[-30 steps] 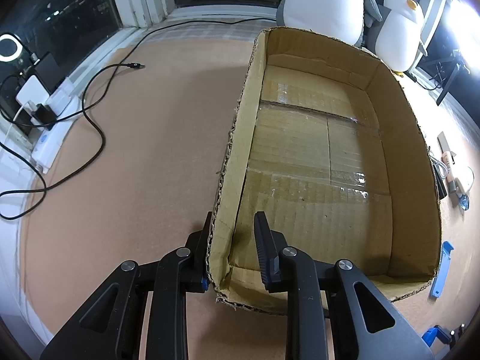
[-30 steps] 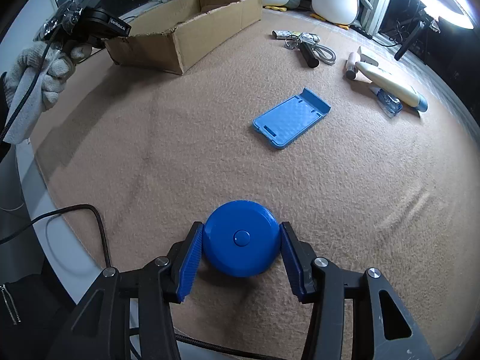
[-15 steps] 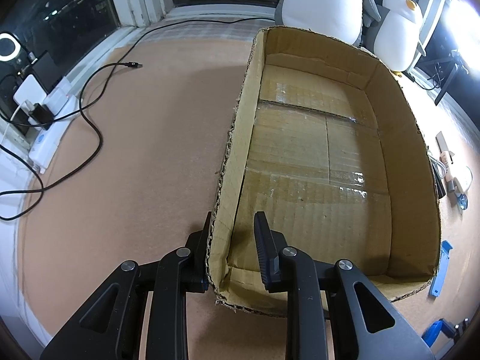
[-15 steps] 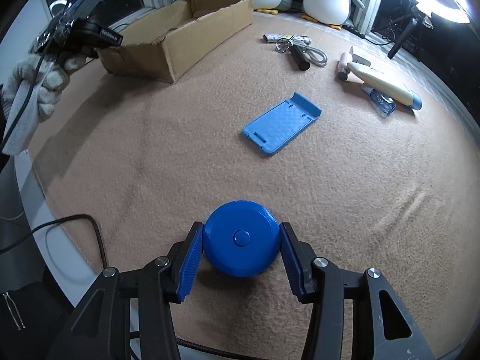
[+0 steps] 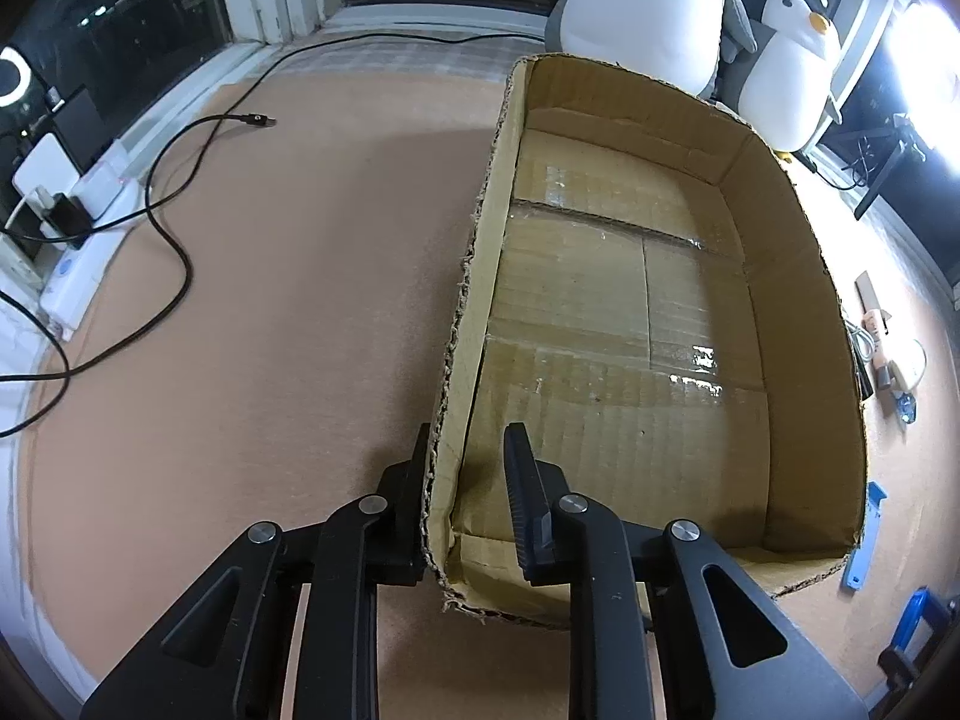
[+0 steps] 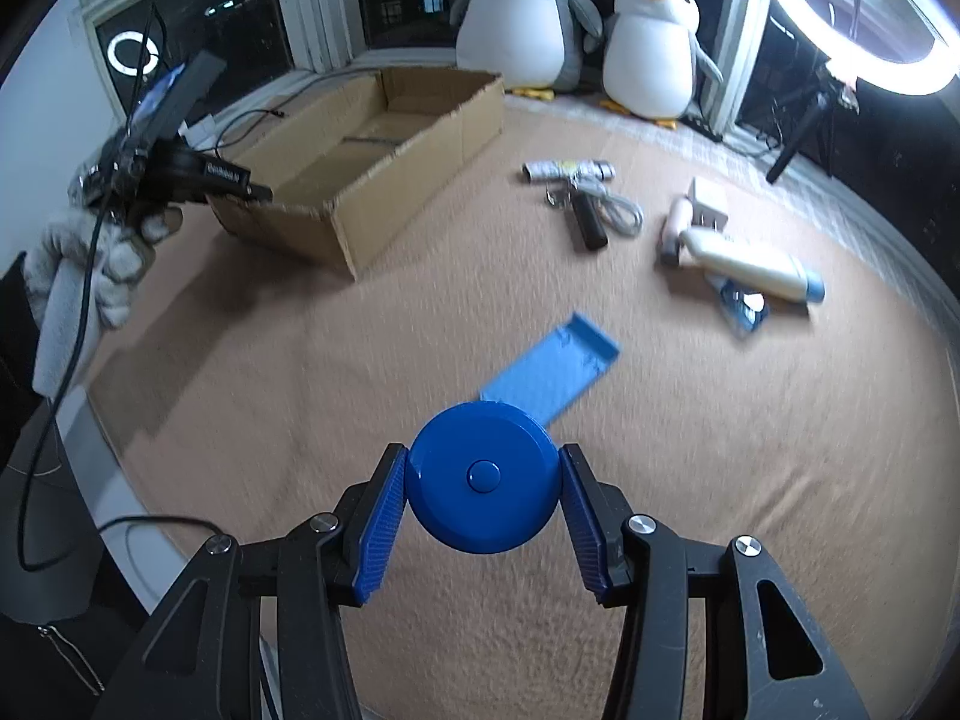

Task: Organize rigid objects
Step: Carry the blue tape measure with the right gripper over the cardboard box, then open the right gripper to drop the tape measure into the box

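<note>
My right gripper is shut on a round blue disc and holds it above the tan carpet. An open, empty cardboard box lies ahead in the left wrist view and at the far left in the right wrist view. My left gripper straddles the box's near left wall, one finger outside and one inside, with a gap beside the inner finger. It also shows in the right wrist view, at the box's near corner.
A flat blue holder lies just beyond the disc. Farther right are a cream tube, a white charger, a coiled cable with a black handle and a small roll. Two plush penguins and a ring light stand behind. A black cable crosses the carpet on the left.
My right gripper has lifted the blue disc off the carpet and moved it forward toward the blue holder. The left gripper has stayed on the box wall.
</note>
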A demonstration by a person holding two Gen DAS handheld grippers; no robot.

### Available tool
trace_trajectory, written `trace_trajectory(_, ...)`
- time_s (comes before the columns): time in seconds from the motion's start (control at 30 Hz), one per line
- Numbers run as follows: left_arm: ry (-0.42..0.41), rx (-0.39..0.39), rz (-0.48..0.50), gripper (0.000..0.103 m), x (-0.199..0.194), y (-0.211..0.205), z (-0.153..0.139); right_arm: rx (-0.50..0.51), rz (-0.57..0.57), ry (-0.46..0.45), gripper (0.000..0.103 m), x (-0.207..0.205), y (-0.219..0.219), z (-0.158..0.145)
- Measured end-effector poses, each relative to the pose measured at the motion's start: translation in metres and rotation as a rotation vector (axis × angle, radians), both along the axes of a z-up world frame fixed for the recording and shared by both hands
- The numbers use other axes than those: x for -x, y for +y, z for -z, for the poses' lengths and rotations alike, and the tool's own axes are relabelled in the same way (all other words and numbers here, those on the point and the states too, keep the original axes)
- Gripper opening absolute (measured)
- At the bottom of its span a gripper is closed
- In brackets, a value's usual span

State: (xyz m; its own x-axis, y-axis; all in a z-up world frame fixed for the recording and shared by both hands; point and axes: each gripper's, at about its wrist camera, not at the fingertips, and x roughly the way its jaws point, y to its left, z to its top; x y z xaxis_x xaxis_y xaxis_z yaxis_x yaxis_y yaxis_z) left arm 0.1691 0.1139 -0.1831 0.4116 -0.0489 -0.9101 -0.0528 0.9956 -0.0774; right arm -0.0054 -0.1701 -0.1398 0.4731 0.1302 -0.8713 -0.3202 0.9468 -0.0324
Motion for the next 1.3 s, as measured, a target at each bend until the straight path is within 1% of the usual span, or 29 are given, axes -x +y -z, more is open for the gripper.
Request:
trace_trajectory(0.1,0.004,0.012,-0.003,0.019,0.0,0.001,0.0,-0.003,-0.015,-0.021,0.046,-0.008,0.004,-0.008)
trace_trajectory(0.33,0.013,0.001,0.001,0.019,0.0,0.0,0.0,-0.036,-0.045,-0.068,0.046,-0.037,0.018,-0.031)
trace_trajectory(0.5,0.016,-0.004,-0.002,0.019,-0.002,-0.002,0.001,-0.06,-0.087,-0.111,0.046,-0.067,0.04,-0.049)
trace_trajectory(0.63,0.017,0.001,-0.007,0.019,-0.002,-0.001,0.002,-0.105,-0.114,-0.113,0.046,-0.095,0.061,-0.057)
trace_trajectory(0.7,0.018,-0.001,-0.009,0.019,-0.003,-0.001,0.002,-0.128,-0.133,-0.101,0.046,-0.111,0.076,-0.056)
trace_trajectory(0.8,0.015,-0.006,-0.006,0.019,-0.002,-0.002,0.002,-0.136,-0.145,-0.075,0.046,-0.129,0.094,-0.047)
trace_trajectory(1.0,0.011,-0.006,-0.006,0.019,-0.002,-0.001,0.002,-0.111,-0.176,-0.035,0.046,-0.154,0.123,-0.025)
trace_trajectory(1.17,0.008,0.001,-0.008,0.019,-0.003,0.0,0.003,-0.094,-0.199,-0.015,0.046,-0.163,0.133,-0.013)
trace_trajectory(1.23,0.004,0.0,-0.007,0.019,-0.003,-0.001,0.003,-0.089,-0.201,-0.017,0.051,-0.164,0.133,-0.013)
trace_trajectory(1.27,0.005,-0.004,-0.004,0.019,-0.003,-0.001,0.003,-0.09,-0.199,-0.022,0.057,-0.164,0.132,-0.014)
trace_trajectory(1.3,0.004,-0.006,-0.003,0.019,-0.003,-0.001,0.003,-0.093,-0.194,-0.029,0.06,-0.163,0.129,-0.016)
